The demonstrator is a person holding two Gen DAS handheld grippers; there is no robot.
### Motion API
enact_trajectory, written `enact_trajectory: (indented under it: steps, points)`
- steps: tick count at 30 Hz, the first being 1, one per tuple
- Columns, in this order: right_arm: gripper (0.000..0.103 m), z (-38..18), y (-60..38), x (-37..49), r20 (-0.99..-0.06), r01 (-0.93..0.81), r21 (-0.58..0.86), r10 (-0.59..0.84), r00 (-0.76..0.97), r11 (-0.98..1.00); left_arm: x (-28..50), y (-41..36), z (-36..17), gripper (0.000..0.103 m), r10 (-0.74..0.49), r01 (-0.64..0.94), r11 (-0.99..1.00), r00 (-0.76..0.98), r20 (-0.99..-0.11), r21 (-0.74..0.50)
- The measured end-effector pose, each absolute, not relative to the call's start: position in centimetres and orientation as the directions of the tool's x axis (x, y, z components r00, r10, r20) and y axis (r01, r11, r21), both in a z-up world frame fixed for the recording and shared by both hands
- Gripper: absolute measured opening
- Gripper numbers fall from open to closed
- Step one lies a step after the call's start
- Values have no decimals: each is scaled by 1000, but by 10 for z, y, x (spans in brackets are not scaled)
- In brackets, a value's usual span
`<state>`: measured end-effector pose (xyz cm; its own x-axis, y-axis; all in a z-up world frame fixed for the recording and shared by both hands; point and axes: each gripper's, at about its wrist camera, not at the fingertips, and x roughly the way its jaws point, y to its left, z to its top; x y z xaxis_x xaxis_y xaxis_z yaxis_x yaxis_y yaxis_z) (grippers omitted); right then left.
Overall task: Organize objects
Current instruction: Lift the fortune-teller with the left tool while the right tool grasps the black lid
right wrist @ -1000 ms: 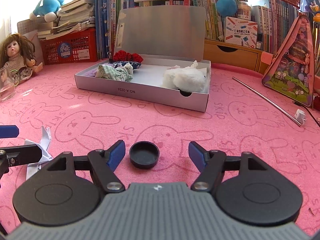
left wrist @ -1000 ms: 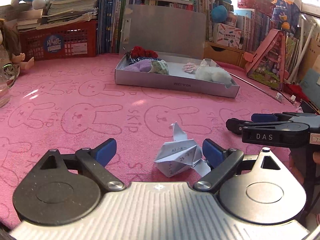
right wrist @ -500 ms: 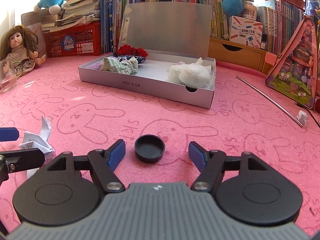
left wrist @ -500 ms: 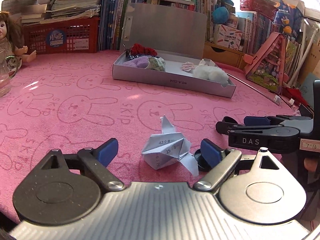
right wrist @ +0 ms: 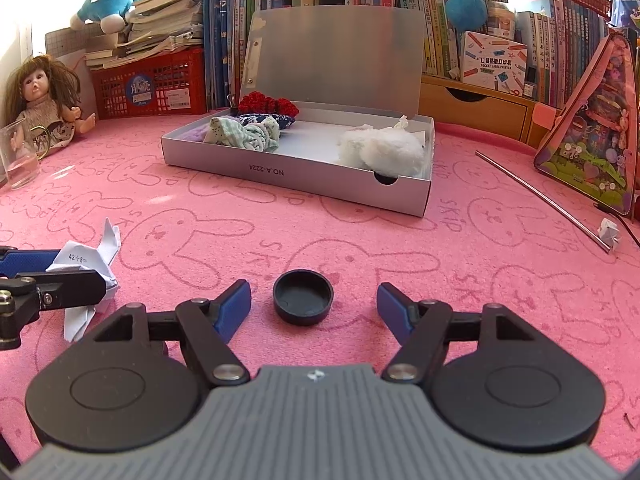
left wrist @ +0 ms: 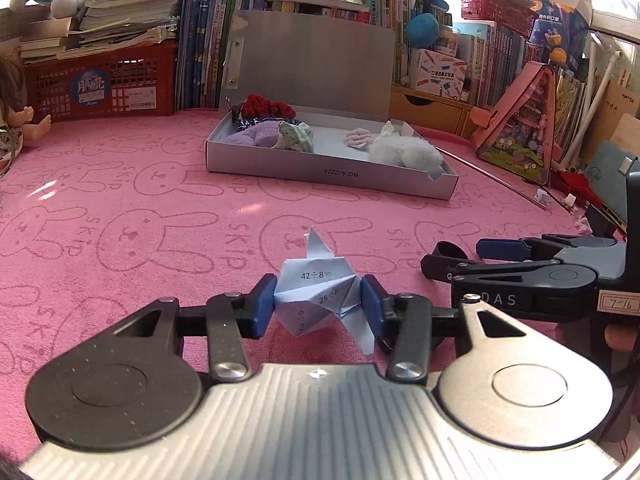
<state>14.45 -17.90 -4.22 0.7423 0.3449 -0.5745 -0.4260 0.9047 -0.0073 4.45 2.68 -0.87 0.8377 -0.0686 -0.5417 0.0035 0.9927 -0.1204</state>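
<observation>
A folded white paper figure (left wrist: 316, 280) with printed sums lies on the pink rabbit-print cloth. My left gripper (left wrist: 317, 301) is closing on it, and both blue pads touch its sides. The right wrist view shows the same paper (right wrist: 86, 258) at the far left, beside the left gripper (right wrist: 48, 280). A small black round cap (right wrist: 303, 300) rests open side up on the cloth. It sits between the spread fingertips of my right gripper (right wrist: 313, 295), which is open and touches nothing. Behind stands an open grey box (left wrist: 332, 172) holding cloth pieces and a white plush.
A doll (right wrist: 44, 100) and a glass (right wrist: 18, 156) are at the far left. A red basket (left wrist: 100, 84), books and plush toys line the back. On the right are a pink triangular case (right wrist: 596, 140), a metal rod (right wrist: 540, 196) and a small paper scrap (right wrist: 609, 232).
The left gripper's jaws have come together onto the folded paper, which now sits centred between the pads. The right gripper and the black cap have stayed put.
</observation>
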Motion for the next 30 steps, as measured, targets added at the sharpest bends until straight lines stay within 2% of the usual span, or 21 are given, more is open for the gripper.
enact_trajectory:
  steps: [4,6,9,10,11,16,20,22,26,30]
  points:
    - [80,-42,-179,145,-575,-430,-2,351,739,903,55,32,-7,54,-79,47,996,838,-540,-72]
    - [80,-42,-179,145,-576,-430,2,353,738,903,59,34,-7,58,-60,34,998,836,-546,-57]
    - [80,-43,-180,146,-578,-430,8,356,735,903,59,35,-8,72,-33,-4,998,835,-550,-67]
    - [80,-43,-180,146,-578,-431,10,357,734,902,58,34,-9,80,-24,-18,997,836,-548,-72]
    - [80,-43,-180,146,-579,-431,11,357,733,902,58,32,-11,82,-11,-36,997,835,-550,-74]
    - [80,-43,-180,146,-579,-430,11,356,734,903,67,20,-22,82,50,-122,989,802,-595,-81]
    - [80,-43,-180,146,-577,-426,7,351,737,905,70,14,-25,82,83,-158,985,803,-590,-76]
    - [76,-43,-181,146,-574,-424,7,351,740,906,71,12,-24,80,90,-164,984,806,-586,-74]
    - [69,-43,-183,144,-566,-421,17,356,744,907,69,13,-23,64,94,-163,984,810,-579,-67]
    - [58,-43,-182,143,-562,-428,17,362,743,904,67,15,-21,61,85,-154,985,814,-574,-72]
